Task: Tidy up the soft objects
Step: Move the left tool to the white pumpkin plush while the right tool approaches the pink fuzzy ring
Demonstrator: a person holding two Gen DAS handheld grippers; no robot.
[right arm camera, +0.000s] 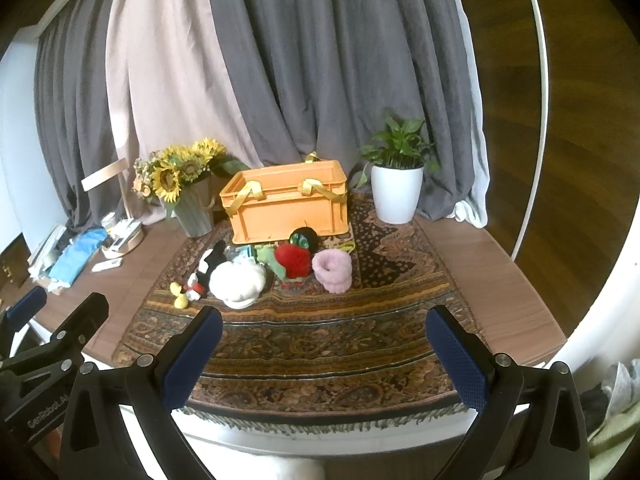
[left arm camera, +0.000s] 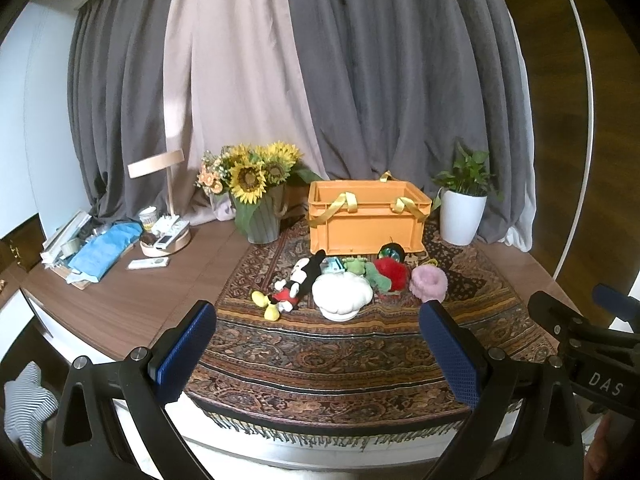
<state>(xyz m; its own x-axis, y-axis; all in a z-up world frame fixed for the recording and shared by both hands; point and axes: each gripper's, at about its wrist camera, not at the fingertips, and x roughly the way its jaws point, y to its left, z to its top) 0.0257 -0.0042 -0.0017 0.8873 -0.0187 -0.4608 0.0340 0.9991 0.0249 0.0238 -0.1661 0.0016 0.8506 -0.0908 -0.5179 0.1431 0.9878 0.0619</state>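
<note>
An orange crate point(left arm camera: 366, 216) point(right arm camera: 288, 202) with yellow ribbon handles stands at the back of a patterned rug point(left arm camera: 340, 344) point(right arm camera: 312, 340). In front of it lie soft toys in a row: a mouse doll point(left arm camera: 294, 282) point(right arm camera: 204, 270), a white puffy hat point(left arm camera: 342, 294) point(right arm camera: 238, 280), a green plush point(left arm camera: 362, 270) point(right arm camera: 266, 258), a red fuzzy plush point(left arm camera: 392, 272) point(right arm camera: 294, 260) and a pink fuzzy ring point(left arm camera: 429, 282) point(right arm camera: 333, 270). My left gripper point(left arm camera: 320, 320) is open near the rug's front edge, holding nothing. My right gripper point(right arm camera: 324, 326) is open too, level with it.
A sunflower vase point(left arm camera: 260, 208) point(right arm camera: 192, 200) stands left of the crate and a white potted plant point(left arm camera: 462, 208) point(right arm camera: 396, 188) to its right. A lamp, remotes and a blue cloth point(left arm camera: 106, 250) crowd the table's left end. Grey curtains hang behind.
</note>
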